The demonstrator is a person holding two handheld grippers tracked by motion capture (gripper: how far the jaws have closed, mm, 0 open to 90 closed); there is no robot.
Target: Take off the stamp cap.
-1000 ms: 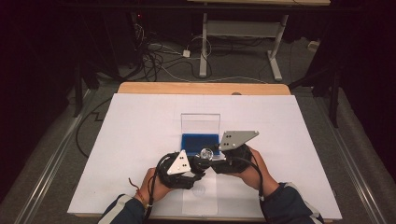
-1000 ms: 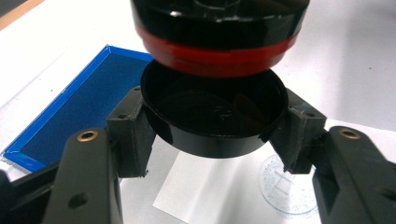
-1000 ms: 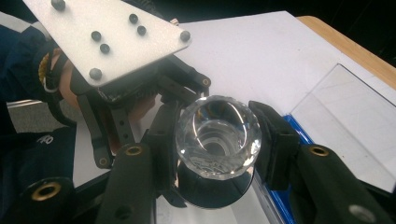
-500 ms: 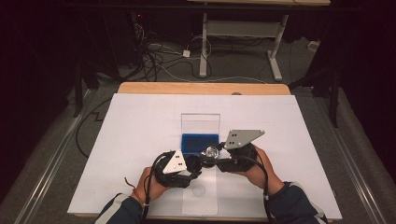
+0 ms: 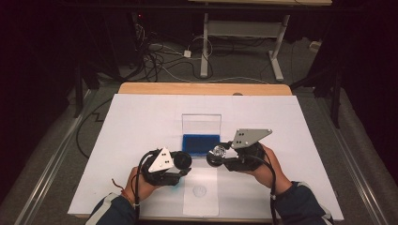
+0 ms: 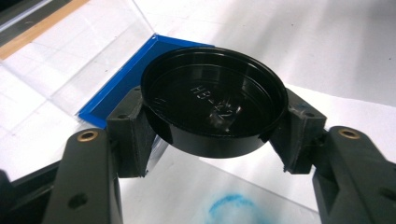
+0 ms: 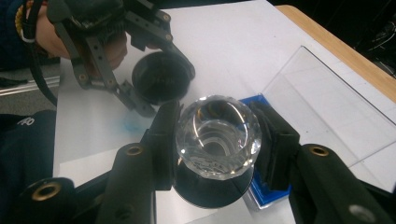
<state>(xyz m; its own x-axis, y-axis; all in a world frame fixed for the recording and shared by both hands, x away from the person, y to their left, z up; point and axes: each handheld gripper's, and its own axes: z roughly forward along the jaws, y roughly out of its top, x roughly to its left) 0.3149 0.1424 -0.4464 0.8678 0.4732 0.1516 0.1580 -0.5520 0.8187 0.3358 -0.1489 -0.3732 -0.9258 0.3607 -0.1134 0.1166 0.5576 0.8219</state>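
Here the white bench [image 5: 141, 122] carries an open clear case with a blue base [image 5: 201, 143], its lid standing upright at the far edge, and a clear sheet [image 5: 201, 197] lies near the person's side with a faint blue smudge on it. Just in front of the case, the two grippers hover close together. The right gripper [image 5: 220, 157] has its jaws closed on a faceted glass jar [image 7: 218, 135], gripping the clear upper body with its dark base hanging below. The left gripper [image 5: 180, 164] holds a round black cap [image 6: 214, 106] by its rim, inner face turned towards its own camera, a little to the left of the jar.

The risk, as I judge it, lies in the mating. The cap is pinched at only two points on a thin rim, so a tilted approach could cross the thread or pop it free. The facets give the right jaws little flat purchase; twisting force could make the jar slip and drop onto the case.
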